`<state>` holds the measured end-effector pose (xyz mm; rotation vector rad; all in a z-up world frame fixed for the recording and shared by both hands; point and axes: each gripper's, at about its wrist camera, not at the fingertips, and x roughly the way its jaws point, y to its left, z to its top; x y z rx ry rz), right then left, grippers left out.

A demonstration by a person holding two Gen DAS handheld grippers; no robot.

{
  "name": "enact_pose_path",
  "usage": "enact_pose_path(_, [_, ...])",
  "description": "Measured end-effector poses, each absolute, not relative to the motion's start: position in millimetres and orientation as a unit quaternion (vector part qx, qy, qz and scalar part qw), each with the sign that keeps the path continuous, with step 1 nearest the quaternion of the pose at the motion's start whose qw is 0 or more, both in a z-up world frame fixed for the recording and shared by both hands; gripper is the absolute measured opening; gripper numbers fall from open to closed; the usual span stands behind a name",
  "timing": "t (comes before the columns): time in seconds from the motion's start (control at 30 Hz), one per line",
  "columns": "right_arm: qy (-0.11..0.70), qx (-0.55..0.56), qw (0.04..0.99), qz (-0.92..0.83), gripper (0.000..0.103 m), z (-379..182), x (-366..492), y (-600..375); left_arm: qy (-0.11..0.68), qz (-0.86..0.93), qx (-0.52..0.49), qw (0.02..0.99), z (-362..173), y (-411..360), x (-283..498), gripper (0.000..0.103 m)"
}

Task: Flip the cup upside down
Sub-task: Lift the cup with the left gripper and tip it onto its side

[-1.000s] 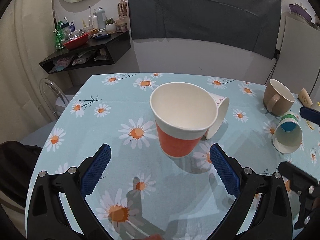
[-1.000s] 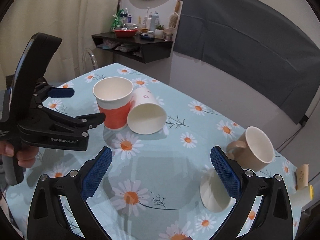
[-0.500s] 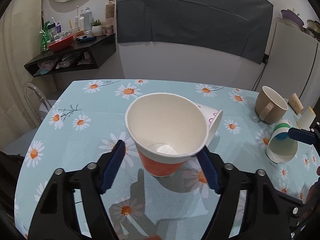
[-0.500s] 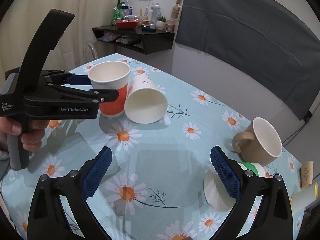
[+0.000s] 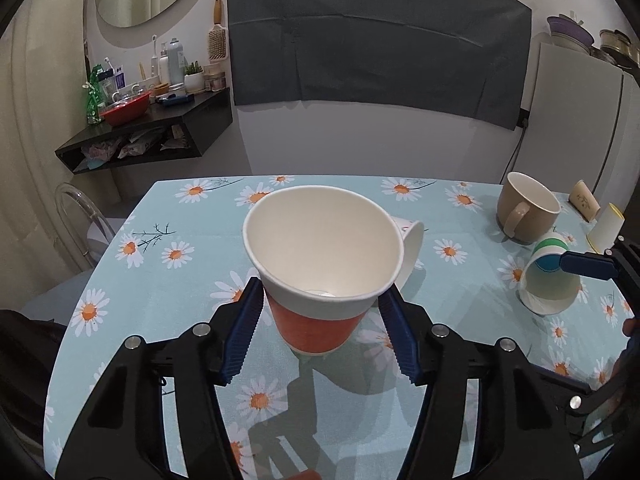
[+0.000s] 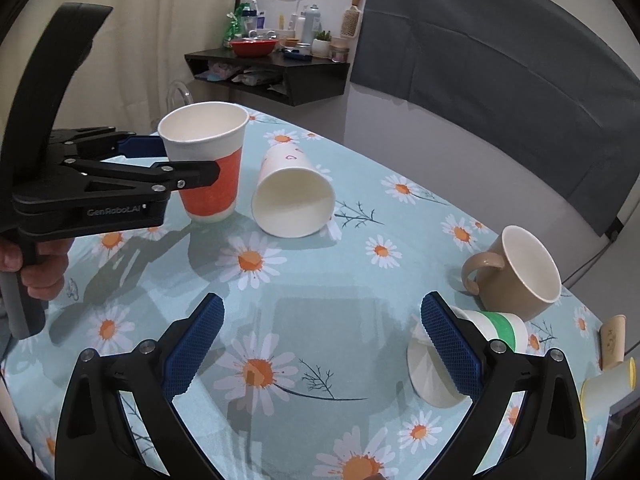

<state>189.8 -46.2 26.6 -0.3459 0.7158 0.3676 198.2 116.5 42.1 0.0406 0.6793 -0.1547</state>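
Observation:
An orange and white paper cup point(image 5: 320, 280) stands upright, mouth up, on the daisy tablecloth point(image 5: 160, 280). My left gripper point(image 5: 322, 316) is closed around its orange band, a blue pad on each side. The right wrist view shows the same cup point(image 6: 208, 160) between the left gripper's fingers point(image 6: 188, 172), its base close to the cloth. My right gripper point(image 6: 320, 344) is open and empty, over the cloth well to the right of that cup.
A white paper cup point(image 6: 294, 196) lies on its side right next to the orange cup. A beige mug point(image 6: 520, 268) and a green-banded paper cup point(image 6: 460, 356) on its side are at the right. Small containers point(image 6: 612, 356) sit at the table's right edge.
My left gripper moved forward around the orange cup and its jaws closed onto the cup. The right gripper stayed open, shifting only slightly.

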Motion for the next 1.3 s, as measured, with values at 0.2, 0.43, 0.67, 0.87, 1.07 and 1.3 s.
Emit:
enact_pose_path(0.2, [0.338, -0.167, 0.911, 0.164, 0.095, 36, 164, -64, 0.322, -0.094, 0.037, 0.941, 62, 98, 151, 0.06])
enact_pose_path(0.43, [0.323, -0.162, 0.923, 0.136, 0.095, 44, 113, -105, 0.304, -0.11, 0.054, 0.945, 76, 64, 86, 0.061])
enact_pose_path(0.67, [0.312, -0.153, 0.932, 0.107, 0.095, 34, 59, -162, 0.297, -0.125, 0.065, 0.944, 74, 18, 26, 0.061])
enact_pose_path(0.87, [0.309, -0.149, 0.935, 0.09, 0.095, 20, 24, -199, 0.304, -0.137, 0.083, 0.939, 58, -25, -1, 0.061])
enact_pose_path(1.07, [0.303, -0.138, 0.94, 0.078, 0.095, 10, 2, -228, 0.305, -0.149, 0.089, 0.936, 47, -60, -5, 0.061])
enact_pose_path(1.3, [0.309, -0.113, 0.941, 0.076, 0.095, 4, 0, -248, 0.319, -0.15, 0.089, 0.931, 39, -74, 2, 0.061])
